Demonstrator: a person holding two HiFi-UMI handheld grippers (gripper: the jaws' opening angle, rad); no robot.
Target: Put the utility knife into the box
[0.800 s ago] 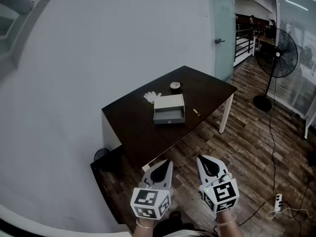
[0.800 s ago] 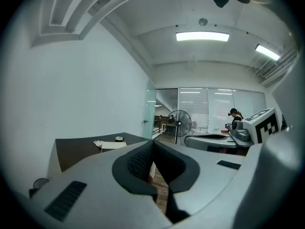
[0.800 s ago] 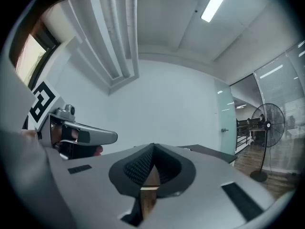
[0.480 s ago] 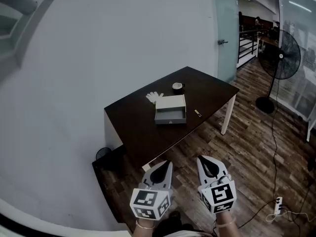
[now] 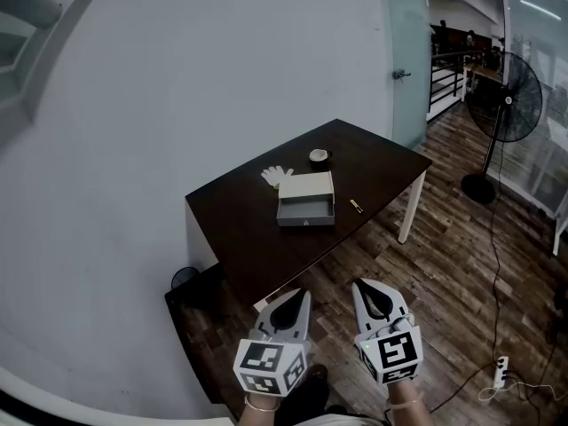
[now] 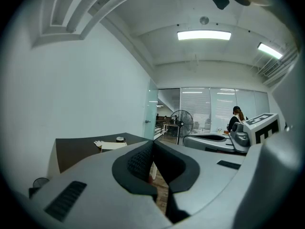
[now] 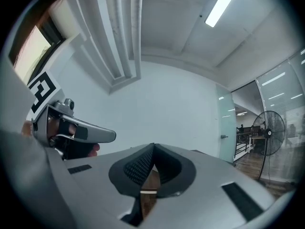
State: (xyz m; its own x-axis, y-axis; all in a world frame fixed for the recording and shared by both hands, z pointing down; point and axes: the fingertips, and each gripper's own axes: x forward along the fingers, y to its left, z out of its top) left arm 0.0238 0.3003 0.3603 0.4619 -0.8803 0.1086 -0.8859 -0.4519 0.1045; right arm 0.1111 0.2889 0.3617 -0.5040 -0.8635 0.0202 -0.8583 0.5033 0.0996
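Dark table (image 5: 253, 238), box (image 5: 305, 209): same places.

Dark brown rectangular table top (image 5: 248, 238) is noted as wood-like, smooth, with low sheen. Pale grey open box (image 5: 304, 187) appears matt; card or plastic is not resolved. White glove (image 5: 276, 175) is read as soft cloth. Brown plank floor (image 5: 444, 256) shows wood grain with slight gloss. Shells of left gripper (image 5: 300, 295) and right gripper (image 5: 361, 287) are recorded as smooth matt grey plastic; black pads (image 6: 138, 162) are finely ribbed and rubber-like.
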